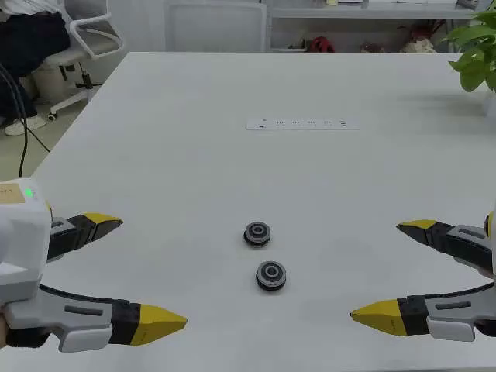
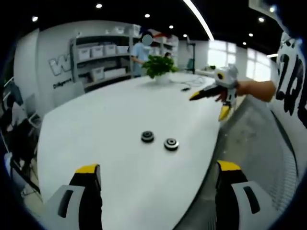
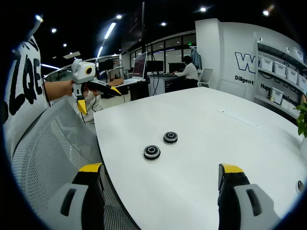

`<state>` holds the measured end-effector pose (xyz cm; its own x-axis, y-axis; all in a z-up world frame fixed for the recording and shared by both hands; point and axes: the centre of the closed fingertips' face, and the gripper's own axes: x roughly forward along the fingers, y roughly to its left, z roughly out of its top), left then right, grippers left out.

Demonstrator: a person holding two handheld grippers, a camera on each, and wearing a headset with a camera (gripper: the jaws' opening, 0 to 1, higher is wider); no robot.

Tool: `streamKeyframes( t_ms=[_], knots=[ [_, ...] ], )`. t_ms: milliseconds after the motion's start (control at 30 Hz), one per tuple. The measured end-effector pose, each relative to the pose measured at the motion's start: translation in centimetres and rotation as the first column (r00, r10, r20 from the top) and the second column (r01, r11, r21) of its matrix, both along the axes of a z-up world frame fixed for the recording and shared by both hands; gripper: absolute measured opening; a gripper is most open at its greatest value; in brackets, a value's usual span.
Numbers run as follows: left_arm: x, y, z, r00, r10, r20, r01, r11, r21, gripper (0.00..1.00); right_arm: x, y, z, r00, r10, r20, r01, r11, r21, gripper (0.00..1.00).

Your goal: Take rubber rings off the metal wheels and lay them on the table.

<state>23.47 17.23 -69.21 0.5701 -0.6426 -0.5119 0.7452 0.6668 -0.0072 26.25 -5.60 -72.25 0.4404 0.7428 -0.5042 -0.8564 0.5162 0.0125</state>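
Observation:
Two small metal wheels with black rubber rings lie flat on the white table. The farther wheel sits just behind the nearer wheel, a small gap between them. My left gripper hovers at the left, open, nothing between its yellow-tipped fingers. My right gripper hovers at the right, open and empty too. Both grippers point inward at the wheels from well apart.
A white power strip lies on the table beyond the wheels. A potted plant stands at the far right corner. An office chair and a seated person are off the far left edge.

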Motion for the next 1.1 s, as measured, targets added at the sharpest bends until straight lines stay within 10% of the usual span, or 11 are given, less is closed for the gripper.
streamKeyframes(
  t_ms=[1100],
  knots=[
    [-0.19, 0.43, 0.32, 1.0, 0.008, 0.012, -0.008, 1.0, -0.008, 1.0, -0.39, 0.02, 0.12, 1.0, 0.006, 0.01, -0.006, 1.0, -0.021, 0.96]
  ],
)
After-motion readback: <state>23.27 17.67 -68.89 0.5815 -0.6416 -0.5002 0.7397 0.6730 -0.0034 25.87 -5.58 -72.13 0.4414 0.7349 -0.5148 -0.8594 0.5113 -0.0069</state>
